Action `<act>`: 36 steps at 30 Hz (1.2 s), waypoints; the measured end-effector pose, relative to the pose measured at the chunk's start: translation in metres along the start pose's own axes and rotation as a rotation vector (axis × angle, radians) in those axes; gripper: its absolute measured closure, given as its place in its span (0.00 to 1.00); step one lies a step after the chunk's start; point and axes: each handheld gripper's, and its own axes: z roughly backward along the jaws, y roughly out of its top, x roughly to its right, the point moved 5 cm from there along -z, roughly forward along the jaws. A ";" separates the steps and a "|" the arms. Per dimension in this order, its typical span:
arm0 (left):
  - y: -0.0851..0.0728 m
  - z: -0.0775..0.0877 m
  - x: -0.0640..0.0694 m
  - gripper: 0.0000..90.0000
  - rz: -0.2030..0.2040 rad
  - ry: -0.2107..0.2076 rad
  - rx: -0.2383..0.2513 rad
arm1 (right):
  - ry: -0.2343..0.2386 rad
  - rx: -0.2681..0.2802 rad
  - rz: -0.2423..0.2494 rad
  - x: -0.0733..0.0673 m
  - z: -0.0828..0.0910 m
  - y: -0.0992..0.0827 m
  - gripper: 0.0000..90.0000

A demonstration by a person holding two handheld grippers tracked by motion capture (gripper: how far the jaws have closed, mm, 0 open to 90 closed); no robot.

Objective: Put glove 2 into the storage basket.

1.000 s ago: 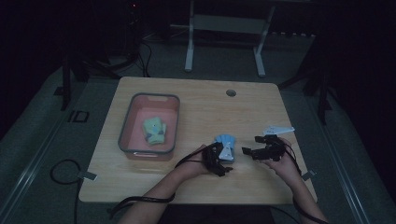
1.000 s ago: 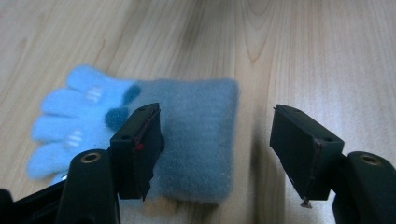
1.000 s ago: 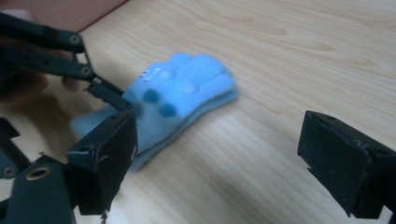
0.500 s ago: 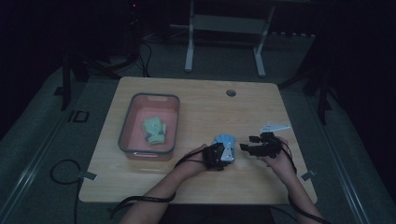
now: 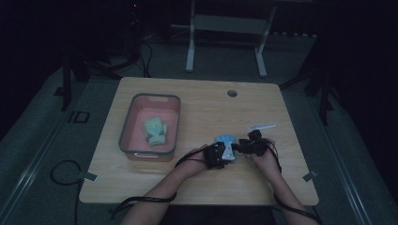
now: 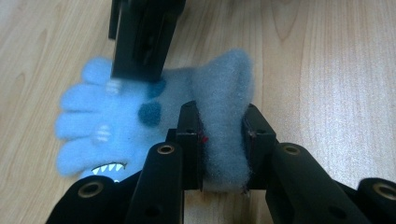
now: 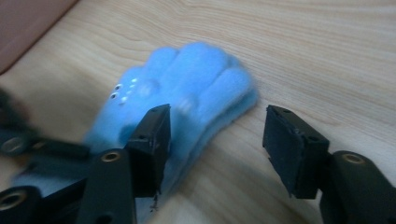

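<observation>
Two tongs on one blue fleece glove point(image 6: 140, 121), my left gripper point(image 6: 223, 140) clamped on its cuff, my right gripper point(image 7: 215, 140) at three o'clock, jaws just closing, not yet pinching the finger end.

I worked at a light wooden table point(image 5: 197, 98) with a round hole point(image 5: 232, 93) near its far edge. Grey floor point(image 5: 42, 136) surrounded it. A white-legged stand point(image 5: 225, 28) stood beyond in dim light.

This looks like a lab or recording room, though the high view is too dim to be sure. A bare wooden table point(image 5: 197, 98) stands on grey carpet point(image 5: 42, 140). Cables point(image 5: 61, 171) trail across the floor, and metal stand legs point(image 5: 225, 42) rise behind.
</observation>
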 end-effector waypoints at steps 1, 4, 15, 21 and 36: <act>0.000 0.000 0.000 0.82 -0.001 0.000 0.001 | 0.008 0.004 -0.015 -0.001 -0.003 0.000 0.45; -0.001 0.000 -0.001 0.82 0.006 -0.008 0.008 | 0.016 0.012 -0.003 -0.007 -0.008 0.001 0.50; -0.005 0.002 -0.004 0.83 0.035 -0.021 0.014 | 0.103 -0.010 0.056 -0.032 -0.021 0.002 0.74; -0.009 0.006 -0.004 0.83 0.072 -0.011 0.024 | 0.111 -0.007 0.067 -0.036 -0.023 0.005 0.83; 0.002 0.043 -0.015 0.84 0.063 0.032 0.038 | 0.150 0.094 0.049 -0.047 0.002 0.030 0.86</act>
